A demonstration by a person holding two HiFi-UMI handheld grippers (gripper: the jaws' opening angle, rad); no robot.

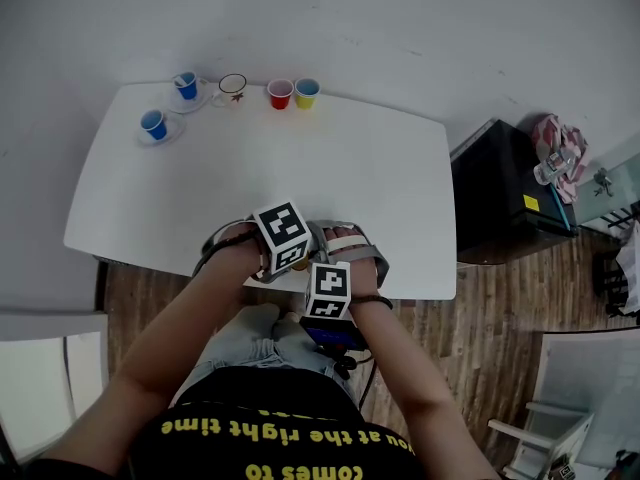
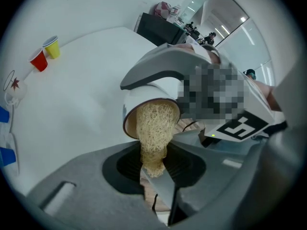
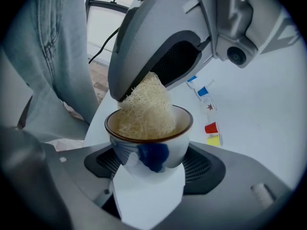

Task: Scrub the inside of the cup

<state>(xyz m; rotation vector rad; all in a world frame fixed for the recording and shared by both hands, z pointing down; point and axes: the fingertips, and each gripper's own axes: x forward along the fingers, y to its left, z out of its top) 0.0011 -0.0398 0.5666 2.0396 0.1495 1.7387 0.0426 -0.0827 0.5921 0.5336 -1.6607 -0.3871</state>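
**Scrubber in the cup, scrubbing under way**

The right hand-held gripper (image 3: 148,176) is clamped on the lower part of the white-and-blue cup (image 3: 153,150). It holds the cup off the worktop (image 1: 350,168), by the near edge. The left hand-held gripper (image 2: 154,170) has its jaws pinched on a straw-coloured scrubber (image 2: 152,123), whose far end is pushed into the cup and fills much of it. No water or suds show.

I judge the scrub is mid-way: the inner wall remains to be worked round and the cup set down.

Along the far edge stand two blue cups (image 1: 186,85), a glass (image 1: 232,88), a red cup (image 1: 280,94) and a yellow cup (image 1: 306,92), all too small to show any contents.
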